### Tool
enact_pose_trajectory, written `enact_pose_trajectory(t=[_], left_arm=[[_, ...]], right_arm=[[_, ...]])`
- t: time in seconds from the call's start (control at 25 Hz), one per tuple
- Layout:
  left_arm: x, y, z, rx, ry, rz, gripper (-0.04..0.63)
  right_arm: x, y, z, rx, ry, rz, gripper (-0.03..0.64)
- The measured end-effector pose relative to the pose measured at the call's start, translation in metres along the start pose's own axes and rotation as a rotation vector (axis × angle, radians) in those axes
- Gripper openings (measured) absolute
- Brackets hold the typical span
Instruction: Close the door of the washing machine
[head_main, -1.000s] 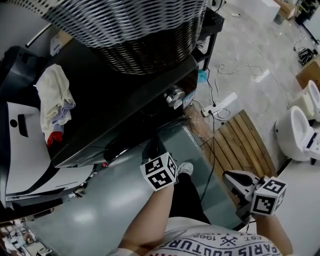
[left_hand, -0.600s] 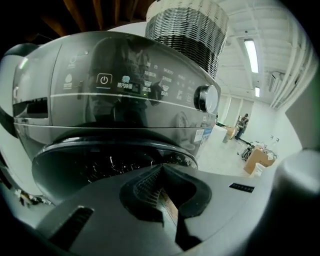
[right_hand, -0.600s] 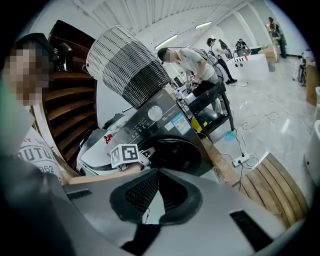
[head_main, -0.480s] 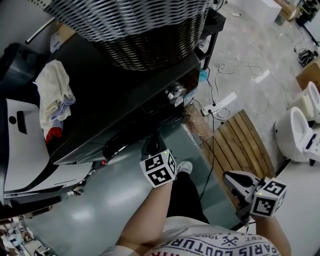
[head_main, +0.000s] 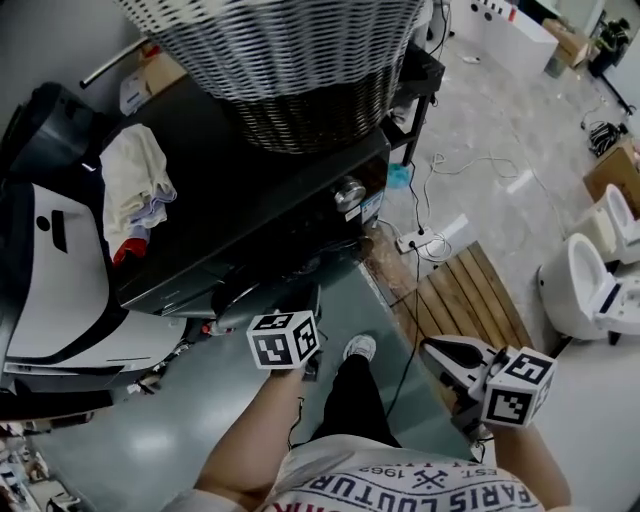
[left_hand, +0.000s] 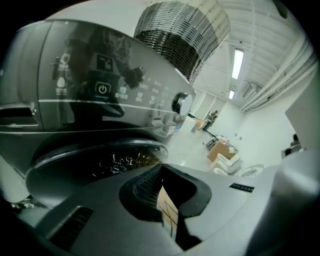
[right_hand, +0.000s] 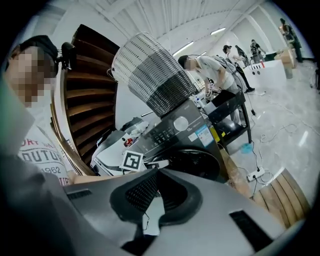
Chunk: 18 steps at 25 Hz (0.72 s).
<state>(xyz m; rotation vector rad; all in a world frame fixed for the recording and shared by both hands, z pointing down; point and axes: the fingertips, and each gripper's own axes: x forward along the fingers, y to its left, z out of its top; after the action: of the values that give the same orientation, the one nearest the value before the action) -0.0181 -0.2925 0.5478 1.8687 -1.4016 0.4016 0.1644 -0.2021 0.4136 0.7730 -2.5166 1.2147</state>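
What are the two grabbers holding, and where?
Nothing. The left gripper and the right gripper both have their jaws together, with nothing between them.

Black washing machine (head_main: 250, 190), grey-white woven basket (head_main: 290, 50)

the dark front-loading washing machine (head_main: 250, 190) stands upright, a silver dial (head_main: 349, 193) on its glossy control panel (left_hand: 125, 95); its round dark-glass door (right_hand: 192, 162) lies flat against the front, under the panel
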Motion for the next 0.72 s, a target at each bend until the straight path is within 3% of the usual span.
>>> enact_pose_trajectory(t=[0.24, 0.4, 0.72], left_arm=[[-0.078, -0.05, 0.015, 0.074, -0.007, -0.187, 0.025], [-0.138, -0.096, 0.032, 0.082, -0.05, -0.292, 0.025], [-0.246, -0.166, 0.045, 0.155, -0.159, -0.415, 0.025]], right_arm=[[-0.019, 0.039, 0.021, -0.12, -0.071, 0.028, 0.021], [-0.032, 0.076, 0.025, -0.207, -0.085, 0.072, 0.021], [-0.062, 0.149, 0.037, -0.318, -0.14, 0.17, 0.021]])
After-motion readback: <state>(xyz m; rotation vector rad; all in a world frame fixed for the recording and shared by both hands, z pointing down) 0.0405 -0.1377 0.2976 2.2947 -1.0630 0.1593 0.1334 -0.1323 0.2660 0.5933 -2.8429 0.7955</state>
